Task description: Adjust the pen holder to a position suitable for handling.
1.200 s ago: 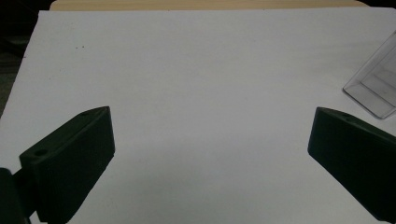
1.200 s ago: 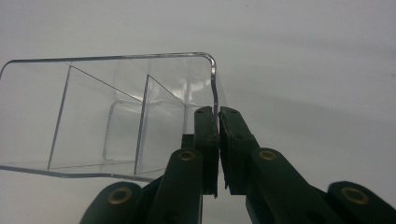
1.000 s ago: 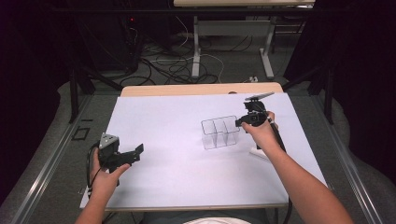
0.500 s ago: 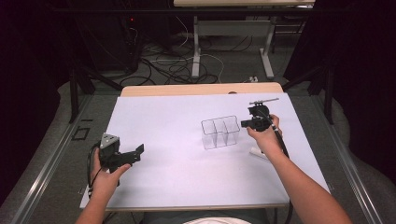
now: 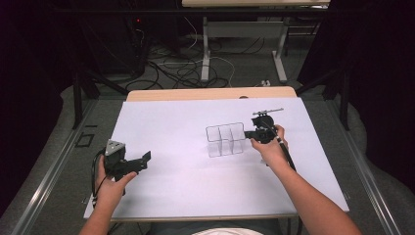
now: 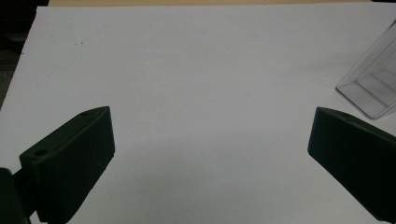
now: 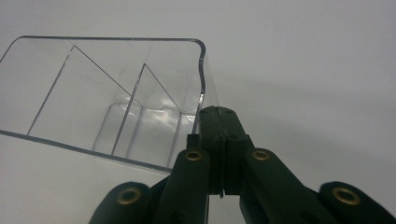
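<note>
Clear plastic organiser with 3 compartments [image 7: 107, 102] stands on the white table [image 5: 171, 186], its end wall pinched between the right gripper [image 7: 219, 116] jaws. Left gripper [image 6: 210, 140] jaws gape, empty, the organiser well off to their right. That thin-wall grip looks shallow, so a tug could slip or tip it.

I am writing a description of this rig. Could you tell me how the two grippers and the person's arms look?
Both grippers are black, each with two flat, wedge-shaped jaws. The left gripper carries a grey three-cornered plate on top, and a black cable loops from it. The right gripper shows brass-coloured rivets on its jaw links and a thin rod above. The forearms are bare, no sleeves visible.
</note>
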Available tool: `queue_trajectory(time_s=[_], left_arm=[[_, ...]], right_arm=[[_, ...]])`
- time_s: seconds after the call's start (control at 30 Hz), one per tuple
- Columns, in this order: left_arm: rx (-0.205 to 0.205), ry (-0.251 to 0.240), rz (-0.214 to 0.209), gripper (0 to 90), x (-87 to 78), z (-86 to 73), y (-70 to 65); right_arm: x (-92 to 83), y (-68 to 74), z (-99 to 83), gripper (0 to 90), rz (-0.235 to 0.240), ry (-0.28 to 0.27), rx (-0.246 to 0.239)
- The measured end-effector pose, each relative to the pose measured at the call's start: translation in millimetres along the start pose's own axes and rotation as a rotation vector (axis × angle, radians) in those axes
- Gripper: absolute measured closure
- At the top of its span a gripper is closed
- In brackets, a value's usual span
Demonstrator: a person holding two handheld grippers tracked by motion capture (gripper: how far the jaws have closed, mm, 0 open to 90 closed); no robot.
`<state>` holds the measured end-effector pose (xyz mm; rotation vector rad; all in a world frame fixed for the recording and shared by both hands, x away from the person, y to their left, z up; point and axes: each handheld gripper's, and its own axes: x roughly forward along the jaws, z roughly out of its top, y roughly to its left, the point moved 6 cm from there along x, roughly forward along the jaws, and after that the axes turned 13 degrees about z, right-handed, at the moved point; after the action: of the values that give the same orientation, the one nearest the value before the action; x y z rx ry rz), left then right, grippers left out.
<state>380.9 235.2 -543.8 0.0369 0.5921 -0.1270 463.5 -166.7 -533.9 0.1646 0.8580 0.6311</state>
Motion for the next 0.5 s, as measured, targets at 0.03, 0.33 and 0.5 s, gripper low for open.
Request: queue_trajectory(time_s=[0.03,0.33,0.5], left_arm=[[0.0,0.001,-0.001,0.7,-0.2,0.0,0.1],[-0.003,-0.001,0.001,0.7,-0.2,0.0,1.1],[-0.003,0.0,0.002,0.7,-0.6,0.2,1.4]], right_arm=[[1.4,2.0,0.1,90.0,0.009,0.0,0.0],[9.3,23.2,-5.1,90.0,0.032,0.028,-0.011],[13.7,31.2,-8.8,90.0,0.052,0.044,-0.008]])
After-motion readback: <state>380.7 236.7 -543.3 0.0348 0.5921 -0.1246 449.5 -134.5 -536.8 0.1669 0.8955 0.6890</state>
